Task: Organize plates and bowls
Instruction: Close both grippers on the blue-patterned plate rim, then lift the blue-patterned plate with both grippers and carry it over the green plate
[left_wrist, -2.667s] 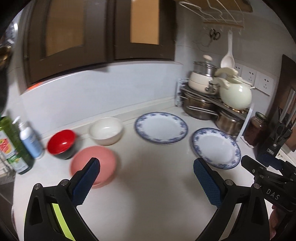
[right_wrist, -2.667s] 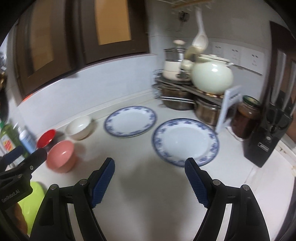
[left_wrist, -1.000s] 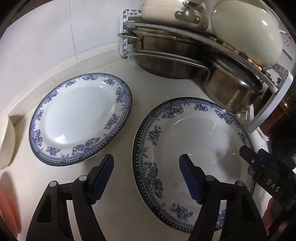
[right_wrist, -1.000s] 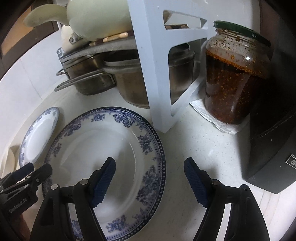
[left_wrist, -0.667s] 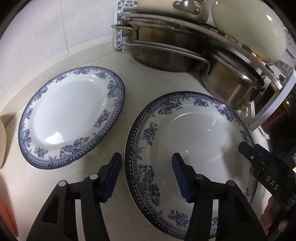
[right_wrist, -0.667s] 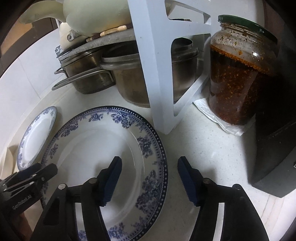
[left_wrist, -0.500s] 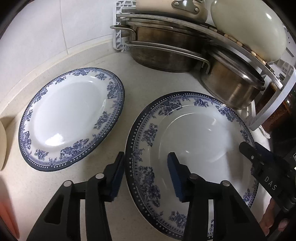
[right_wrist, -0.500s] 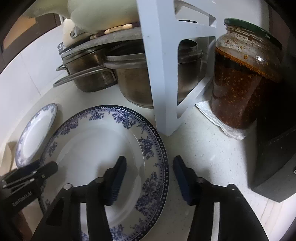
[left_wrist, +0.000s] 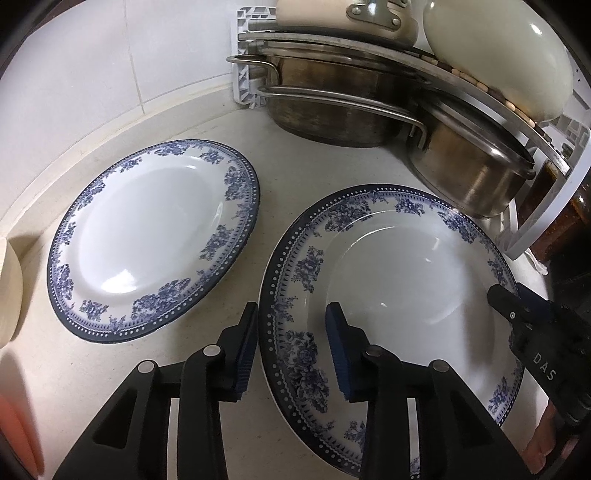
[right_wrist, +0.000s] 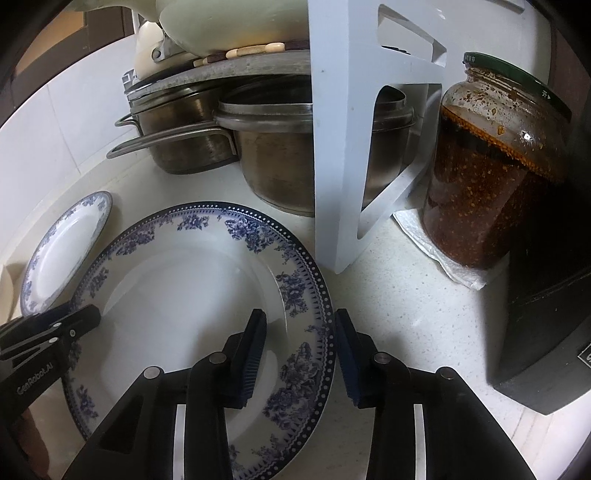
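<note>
Left wrist view: the left gripper (left_wrist: 290, 345) straddles the near plate's (left_wrist: 391, 273) left rim, its jaws narrow and closing (pads not yet pressing). The right gripper (right_wrist: 299, 350) straddles the opposite rim, jaws likewise closing. A second plate (left_wrist: 147, 236) lies left on the desk (left_wrist: 258, 155).

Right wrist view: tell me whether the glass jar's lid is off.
No: the glass jar beside the white rack has its dark green lid seated on top.
</note>
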